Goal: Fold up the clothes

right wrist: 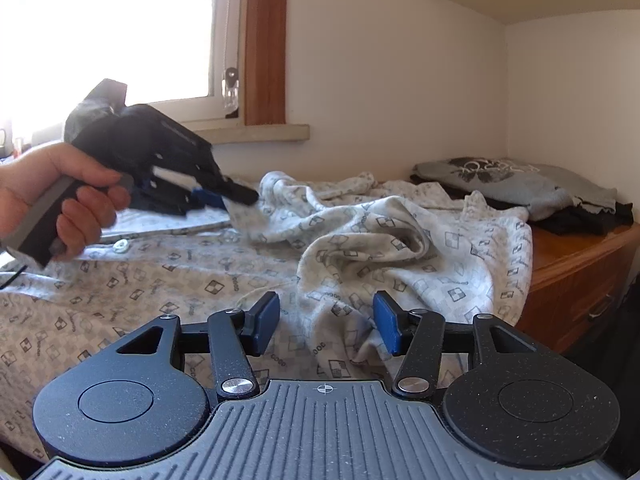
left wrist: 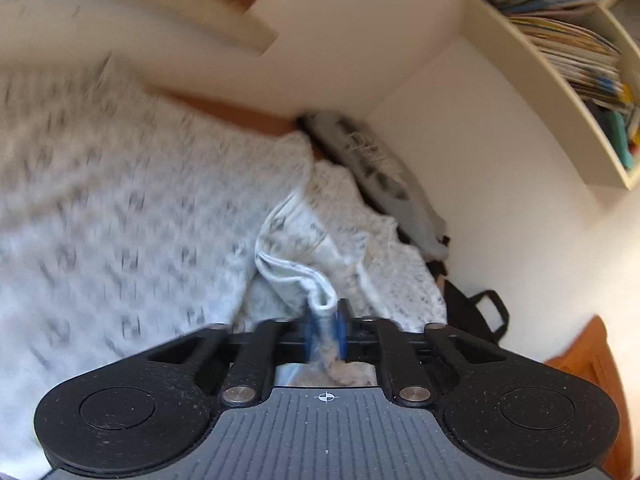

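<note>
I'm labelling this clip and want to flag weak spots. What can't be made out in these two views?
- Left wrist view: the patterned garment is smeared by motion blur; its print is unreadable.
- Same view: the left gripper is shut on a bunched fold, so which part of the garment is pinched stays unclear.
- Right wrist view: the print on the grey T-shirt is too small and foreshortened.
- Right wrist view: the window is overexposed.

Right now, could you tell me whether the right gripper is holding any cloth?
No, the right gripper stands open, its blue pads apart above the patterned shirt with nothing pinched between them.
</note>
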`<state>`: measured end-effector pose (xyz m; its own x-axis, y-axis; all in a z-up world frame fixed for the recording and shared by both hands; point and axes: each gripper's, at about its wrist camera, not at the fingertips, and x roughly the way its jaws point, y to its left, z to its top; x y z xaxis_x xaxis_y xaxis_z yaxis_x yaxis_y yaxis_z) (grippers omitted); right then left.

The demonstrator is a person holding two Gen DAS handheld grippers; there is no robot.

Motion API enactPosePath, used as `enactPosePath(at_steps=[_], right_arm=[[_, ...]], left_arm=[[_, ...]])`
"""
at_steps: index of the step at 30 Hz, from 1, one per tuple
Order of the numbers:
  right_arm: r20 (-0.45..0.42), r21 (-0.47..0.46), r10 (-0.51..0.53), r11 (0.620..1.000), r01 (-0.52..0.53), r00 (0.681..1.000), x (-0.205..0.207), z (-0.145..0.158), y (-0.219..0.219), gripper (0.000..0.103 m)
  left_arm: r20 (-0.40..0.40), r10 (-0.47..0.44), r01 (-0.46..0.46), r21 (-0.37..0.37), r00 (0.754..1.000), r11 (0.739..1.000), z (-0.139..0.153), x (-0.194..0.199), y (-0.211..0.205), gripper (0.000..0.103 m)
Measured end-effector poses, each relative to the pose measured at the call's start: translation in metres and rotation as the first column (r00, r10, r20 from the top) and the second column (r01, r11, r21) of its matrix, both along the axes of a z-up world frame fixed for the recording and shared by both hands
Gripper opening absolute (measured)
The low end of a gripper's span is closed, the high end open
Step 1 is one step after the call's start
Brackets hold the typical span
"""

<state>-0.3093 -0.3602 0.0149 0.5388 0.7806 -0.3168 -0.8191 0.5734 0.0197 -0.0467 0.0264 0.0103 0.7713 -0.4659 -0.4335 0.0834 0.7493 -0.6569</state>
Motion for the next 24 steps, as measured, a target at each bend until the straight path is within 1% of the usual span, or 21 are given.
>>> enactPosePath(at_steps=[2, 3, 5, 7, 8, 9, 10, 12, 13, 16, 18, 20, 24], right_arm=[[-0.002, 0.0, -0.012, 1.0, 0.012, 1.0, 0.002, 0.0, -0.003, 0.053], [-0.006, 0.005, -0.014, 1.0, 0.014, 1.0, 0.004, 0.001, -0.005, 0.053], [-0.017, 0.022, -0.014, 1.0, 0.014, 1.0, 0.006, 0.004, -0.012, 0.053], [-0.053, 0.075, 0.016, 0.997, -0.012, 0.998, 0.011, 0.009, -0.024, 0.054], [-0.077, 0.11, 0.04, 0.993, -0.031, 0.996, 0.014, 0.013, -0.032, 0.057], [-0.1, 0.145, 0.064, 0.988, -0.049, 0.993, 0.017, 0.016, -0.04, 0.063], [-0.11, 0.17, 0.083, 0.983, -0.064, 0.99, 0.019, 0.019, -0.046, 0.065], [-0.09, 0.178, 0.091, 0.981, -0.074, 0.992, 0.019, 0.024, -0.057, 0.065], [-0.081, 0.173, 0.058, 0.984, -0.044, 0.995, 0.02, 0.026, -0.061, 0.065], [-0.081, 0.174, 0.008, 0.985, 0.006, 0.997, 0.025, 0.029, -0.069, 0.065], [-0.084, 0.168, 0.0, 0.986, 0.014, 0.996, 0.027, 0.028, -0.071, 0.065], [-0.078, 0.149, -0.01, 0.989, 0.022, 0.997, 0.027, 0.027, -0.069, 0.065], [-0.07, 0.114, 0.001, 0.993, 0.007, 0.998, 0.027, 0.022, -0.064, 0.065]], left_arm=[[0.042, -0.008, 0.007, 0.029, 0.999, 1.0, 0.021, -0.008, 0.007, 0.005], [0.08, -0.004, 0.0, 0.046, 0.997, 0.999, 0.035, -0.014, 0.011, 0.005], [0.158, 0.015, -0.021, 0.037, 0.987, 0.999, 0.067, -0.03, 0.027, 0.005], [0.232, 0.031, -0.039, 0.029, 0.972, 0.999, 0.097, -0.046, 0.044, 0.005], [0.266, 0.039, -0.048, 0.028, 0.963, 0.998, 0.111, -0.054, 0.052, 0.005], [0.291, 0.047, -0.061, 0.038, 0.956, 0.997, 0.121, -0.061, 0.059, 0.005], [0.302, 0.05, -0.071, 0.06, 0.952, 0.996, 0.128, -0.066, 0.063, 0.005], [0.301, 0.044, -0.077, 0.099, 0.953, 0.992, 0.129, -0.075, 0.07, 0.005], [0.297, 0.043, -0.081, 0.116, 0.954, 0.99, 0.128, -0.079, 0.074, 0.005], [0.248, 0.07, -0.105, 0.132, 0.966, 0.986, 0.106, -0.085, 0.086, 0.005], [0.188, 0.081, -0.109, 0.144, 0.979, 0.984, 0.085, -0.079, 0.086, 0.006], [0.144, 0.088, -0.11, 0.156, 0.986, 0.982, 0.068, -0.073, 0.085, 0.006], [0.102, 0.088, -0.104, 0.166, 0.991, 0.981, 0.049, -0.066, 0.086, 0.006]])
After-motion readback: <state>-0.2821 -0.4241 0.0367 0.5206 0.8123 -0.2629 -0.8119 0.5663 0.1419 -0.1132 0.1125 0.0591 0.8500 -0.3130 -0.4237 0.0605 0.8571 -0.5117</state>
